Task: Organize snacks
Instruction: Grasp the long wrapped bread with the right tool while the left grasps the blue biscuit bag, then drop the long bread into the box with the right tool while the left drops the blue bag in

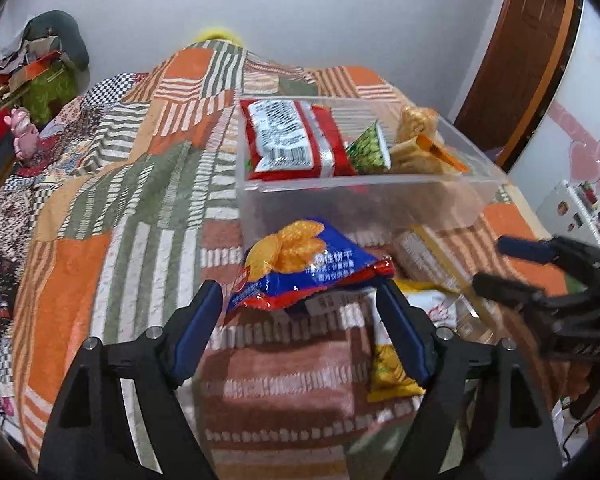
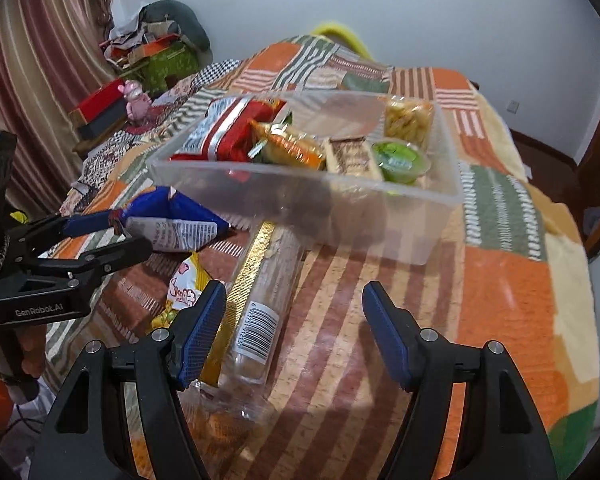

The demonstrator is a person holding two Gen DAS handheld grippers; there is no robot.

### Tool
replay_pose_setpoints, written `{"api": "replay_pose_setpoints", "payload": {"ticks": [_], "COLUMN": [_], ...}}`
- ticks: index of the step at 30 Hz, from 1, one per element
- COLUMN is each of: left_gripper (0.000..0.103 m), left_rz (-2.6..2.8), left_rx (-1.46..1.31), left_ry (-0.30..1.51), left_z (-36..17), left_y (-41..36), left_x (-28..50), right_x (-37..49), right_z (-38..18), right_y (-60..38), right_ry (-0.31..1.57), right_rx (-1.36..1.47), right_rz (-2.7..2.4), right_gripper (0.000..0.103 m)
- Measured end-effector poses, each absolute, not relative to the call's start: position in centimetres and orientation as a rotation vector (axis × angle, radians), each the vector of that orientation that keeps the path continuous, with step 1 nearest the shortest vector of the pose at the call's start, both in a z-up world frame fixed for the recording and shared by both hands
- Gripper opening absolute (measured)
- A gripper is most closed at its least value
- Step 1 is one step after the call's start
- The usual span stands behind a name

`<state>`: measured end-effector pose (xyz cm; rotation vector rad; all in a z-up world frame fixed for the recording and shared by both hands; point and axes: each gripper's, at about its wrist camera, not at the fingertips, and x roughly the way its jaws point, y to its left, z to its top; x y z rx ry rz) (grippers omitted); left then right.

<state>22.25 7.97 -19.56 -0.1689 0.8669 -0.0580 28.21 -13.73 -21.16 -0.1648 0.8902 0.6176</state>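
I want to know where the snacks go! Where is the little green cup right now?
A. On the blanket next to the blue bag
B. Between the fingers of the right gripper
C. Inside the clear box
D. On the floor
C: the right wrist view shows the green cup sitting inside the clear box, beside other snacks, not on the blanket.

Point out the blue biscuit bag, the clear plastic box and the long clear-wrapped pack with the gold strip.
blue biscuit bag [image 1: 320, 268]: left wrist view, on its printed front.
clear plastic box [image 2: 300, 204]: right wrist view, on its near wall.
long clear-wrapped pack [image 2: 268, 280]: right wrist view, on its middle.
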Motion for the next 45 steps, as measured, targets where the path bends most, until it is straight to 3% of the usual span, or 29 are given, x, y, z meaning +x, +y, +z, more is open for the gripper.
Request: {"api": "replay_pose_setpoints", "payload": {"ticks": [10, 12, 17, 23, 45], "left_gripper": [0.083, 0.083, 0.080, 0.062, 0.061], "left_rz": [-0.026, -0.023, -0.025, -0.020, -0.043], "left_rx": [-0.237, -0.239, -0.244, -0.190, -0.178], "left_ry": [0.913, 0.906, 0.865, 0.838, 0.713], "left_z": [-22.1, -22.2, -21.7, -20.8, -13.8], "left_y": [8.9, 8.9, 8.7, 8.2, 7.6], "left_x": [24.9, 25.1, 25.2, 24.5, 20.7], "right_x": [29.2, 29.1, 29.0, 28.6, 26.3], "right_z": [-23.1, -23.3, -23.4, -23.1, -17.6], "right_y": [-11.7, -11.6, -11.4, -11.9, -16.6], "right_ry": [0.957, 0.964, 0.971, 0.960, 0.814], "right_rx": [-0.171, -0.175, -0.177, -0.173, -0.122], "right_rz": [0.647, 0.653, 0.678, 0.668, 0.641], "right_gripper": [0.067, 0.064, 0.040, 0.037, 0.034]}}
